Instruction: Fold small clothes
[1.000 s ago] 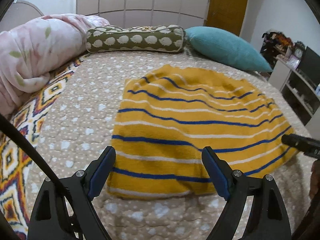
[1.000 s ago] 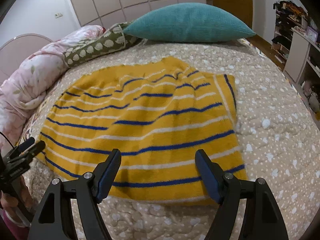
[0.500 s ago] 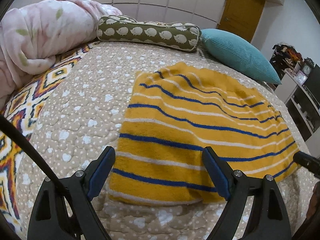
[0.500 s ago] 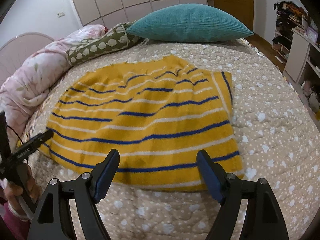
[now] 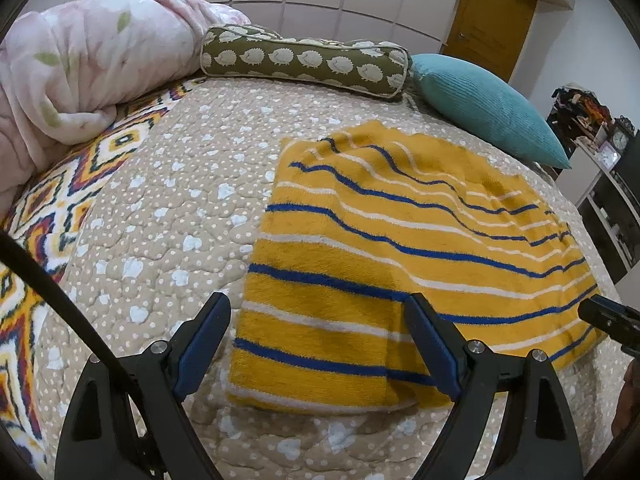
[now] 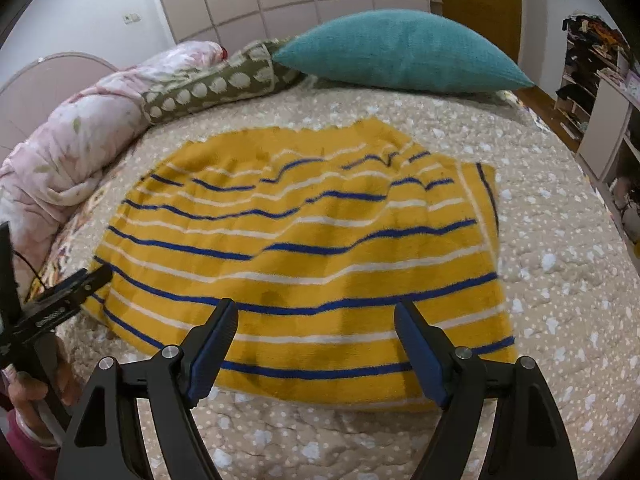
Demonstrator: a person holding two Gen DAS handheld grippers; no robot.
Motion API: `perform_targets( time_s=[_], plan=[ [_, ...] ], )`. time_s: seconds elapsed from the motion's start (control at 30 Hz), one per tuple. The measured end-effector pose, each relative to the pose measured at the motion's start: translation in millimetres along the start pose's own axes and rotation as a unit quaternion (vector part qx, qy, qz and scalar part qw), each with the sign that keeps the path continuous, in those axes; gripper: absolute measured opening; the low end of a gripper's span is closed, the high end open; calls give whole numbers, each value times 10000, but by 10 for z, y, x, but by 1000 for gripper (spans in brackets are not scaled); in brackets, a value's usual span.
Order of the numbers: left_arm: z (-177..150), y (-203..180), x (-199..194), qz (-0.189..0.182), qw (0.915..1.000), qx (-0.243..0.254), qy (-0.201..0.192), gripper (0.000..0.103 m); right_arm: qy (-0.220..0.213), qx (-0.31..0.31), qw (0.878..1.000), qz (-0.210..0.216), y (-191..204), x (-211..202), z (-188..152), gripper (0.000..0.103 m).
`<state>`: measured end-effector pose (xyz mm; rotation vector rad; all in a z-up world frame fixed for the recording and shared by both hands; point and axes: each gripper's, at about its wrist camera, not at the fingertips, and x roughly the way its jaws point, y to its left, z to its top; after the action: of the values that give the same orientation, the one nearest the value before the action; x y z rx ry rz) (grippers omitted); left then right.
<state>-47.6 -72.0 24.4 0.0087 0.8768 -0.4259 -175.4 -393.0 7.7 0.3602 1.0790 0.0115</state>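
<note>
Left wrist view: left claw [image 5: 316, 340] wide open, empty, hovering over the near-left corner of the yellow striped garment [image 5: 400, 264]. Garment lies spread on the bed quilt [image 5: 168, 216], rumpled toward the far side. Right wrist view: right claw [image 6: 314, 344] also open, empty, above the garment's near edge [image 6: 312, 264]. Teal pillow [image 6: 400, 56], patterned bolster [image 5: 304, 60] and pink duvet [image 5: 80, 64] sit at the bed's far end.
</note>
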Motion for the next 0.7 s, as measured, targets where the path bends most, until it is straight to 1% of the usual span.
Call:
perform_targets(
  time_s=[0.2,0.27,0.4,0.57,0.7],
  plan=[
    [-4,1,-6,67,10000,49,0,88,-48,51,10000,15,-72,33,-3,85],
    [-4,-12,-6,132,9999,98,-24,88,-58,66,9999,-81,-113,47,10,85],
    [-2,-50,-17,276,9992,270,-74,88,-219,321,9992,47,-194,7,63,85],
    [-3,-68,-18,347,9987,377,-82,88,-99,161,9998,-25,-133,132,102,85],
    [-6,-69,-23,348,9986,385,-97,88,19,160,9998,-118,-123,244,101,85]
  ],
)
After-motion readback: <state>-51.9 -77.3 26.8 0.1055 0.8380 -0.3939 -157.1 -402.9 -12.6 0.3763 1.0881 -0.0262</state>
